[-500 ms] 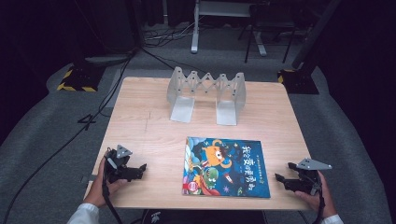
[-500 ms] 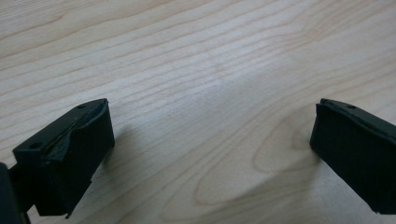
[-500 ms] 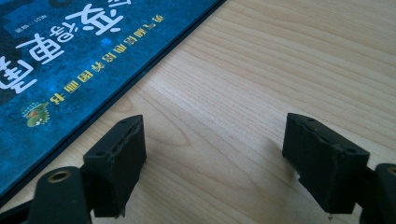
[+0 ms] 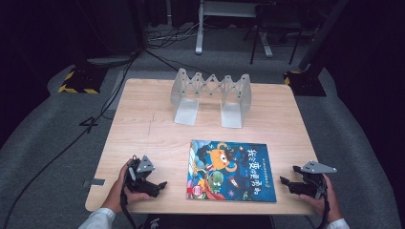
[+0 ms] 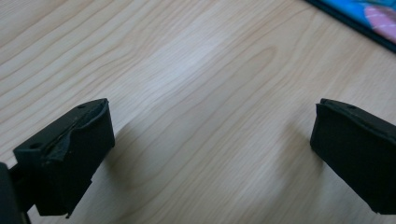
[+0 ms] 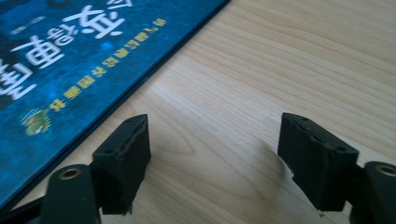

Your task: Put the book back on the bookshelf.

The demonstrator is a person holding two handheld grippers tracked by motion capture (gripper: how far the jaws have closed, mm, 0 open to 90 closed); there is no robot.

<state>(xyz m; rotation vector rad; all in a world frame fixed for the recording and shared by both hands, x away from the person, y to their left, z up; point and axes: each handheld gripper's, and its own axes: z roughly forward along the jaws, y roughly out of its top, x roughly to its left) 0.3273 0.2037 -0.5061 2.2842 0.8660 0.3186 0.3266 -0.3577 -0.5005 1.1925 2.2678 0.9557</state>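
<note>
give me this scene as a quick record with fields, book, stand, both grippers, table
book: picture book lying flat and closed, cover up, near the front edge of the table, between the two grippers
stand: grey folding book stand upright at the far side, nothing in it
left gripper: jaws open over bare wood, holding nothing, apart from the book
right gripper: jaws open, holding nothing, pointing toward the book's right edge, not touching it
table: light wooden top
hands: one hand on each gripper at the near edge
</note>
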